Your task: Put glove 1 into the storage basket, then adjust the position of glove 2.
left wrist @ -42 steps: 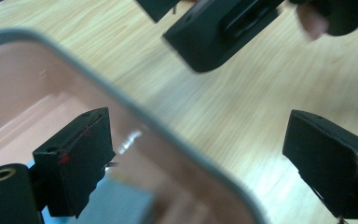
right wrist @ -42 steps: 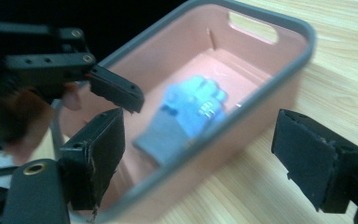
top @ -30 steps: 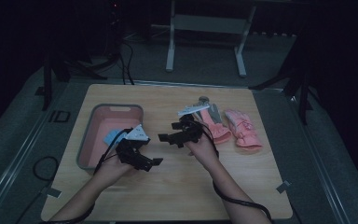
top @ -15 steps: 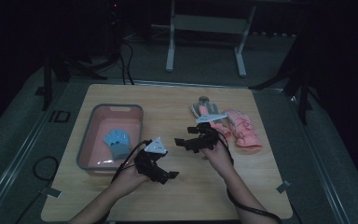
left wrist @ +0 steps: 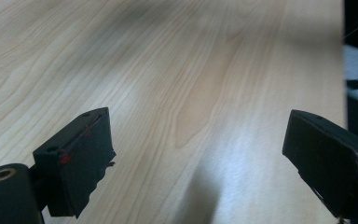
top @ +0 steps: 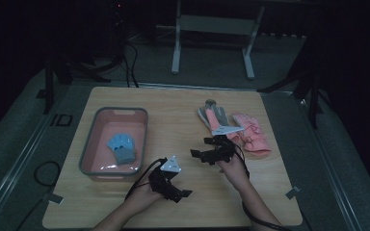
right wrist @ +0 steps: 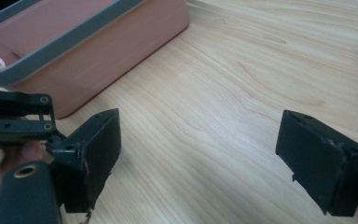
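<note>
Nearest the person's side of the wooden table (top: 183, 120), the left gripper (top: 182, 194) sits low over bare wood near the front edge, held in the left hand (top: 142, 195). In the left gripper view its jaws stand spread wide, with only pale wood grain between them.

A little farther in and to the right, the right gripper (top: 196, 154) is held by the right hand (top: 233, 168) above the middle of the table, pointing left toward the basin. Its jaws are also spread, nothing between them — in the right gripper view (right wrist: 198, 154) they frame bare table, with the pink basin (right wrist: 121, 42) and its grey rim at the upper left, and part of the other gripper at the left edge.

The pink basin (top: 92, 149) stands on the left half of the table, and a blue glove (top: 123, 147) lies flat inside it.

Beyond the right gripper, a grey glove (top: 212, 115) lies on the table with its fingers pointing away, and a pink glove (top: 251, 134) lies just beside it on the right — the two appear to touch.

Past the far edge, a metal stand (top: 212, 29) rises on the dark floor.
</note>
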Tool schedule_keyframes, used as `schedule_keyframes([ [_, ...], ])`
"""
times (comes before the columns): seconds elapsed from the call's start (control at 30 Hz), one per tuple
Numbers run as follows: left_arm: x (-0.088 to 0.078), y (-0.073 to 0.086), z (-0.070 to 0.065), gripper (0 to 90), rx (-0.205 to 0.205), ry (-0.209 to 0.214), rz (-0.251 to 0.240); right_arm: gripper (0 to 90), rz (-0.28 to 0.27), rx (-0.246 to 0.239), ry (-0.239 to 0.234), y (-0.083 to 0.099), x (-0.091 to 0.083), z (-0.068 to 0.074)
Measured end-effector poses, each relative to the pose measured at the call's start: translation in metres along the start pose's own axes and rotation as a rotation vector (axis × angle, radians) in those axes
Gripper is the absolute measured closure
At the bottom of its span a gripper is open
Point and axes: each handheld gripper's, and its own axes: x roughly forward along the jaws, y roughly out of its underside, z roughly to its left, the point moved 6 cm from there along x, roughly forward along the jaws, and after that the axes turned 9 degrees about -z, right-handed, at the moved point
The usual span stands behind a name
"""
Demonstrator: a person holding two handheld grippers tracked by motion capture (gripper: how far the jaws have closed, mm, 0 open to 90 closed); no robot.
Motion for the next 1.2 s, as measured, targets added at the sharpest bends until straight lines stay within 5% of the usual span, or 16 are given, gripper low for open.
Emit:
schedule_keyframes([
  [0.3,0.003,0.02,-0.004,8.7,-0.027,0.007,0.012,14.3,0.002,0.0,0.027,0.02,-0.011,-0.01],
  [0.53,0.0,0.027,-0.005,8.7,0.03,-0.046,0.025,14.2,-0.004,0.027,0.044,0.032,-0.018,-0.018],
  [0.7,0.001,0.03,-0.006,8.7,0.073,-0.039,0.011,13.7,0.008,0.045,0.032,0.036,-0.019,-0.02],
  [0.83,0.0,0.029,-0.007,8.7,0.066,-0.023,-0.005,11.7,-0.009,0.089,-0.004,0.031,-0.023,-0.018],
  [0.93,0.0,0.03,-0.006,8.7,0.062,-0.029,0.006,11.8,-0.006,0.048,0.009,0.027,-0.027,-0.017],
  [1.03,0.0,0.031,-0.005,8.7,0.048,-0.033,0.007,18.0,0.0,0.029,0.035,0.023,-0.032,-0.02],
  [1.2,-0.001,0.032,-0.004,8.7,0.043,-0.041,0.008,58.5,0.029,0.024,0.101,0.015,-0.045,-0.038],
])
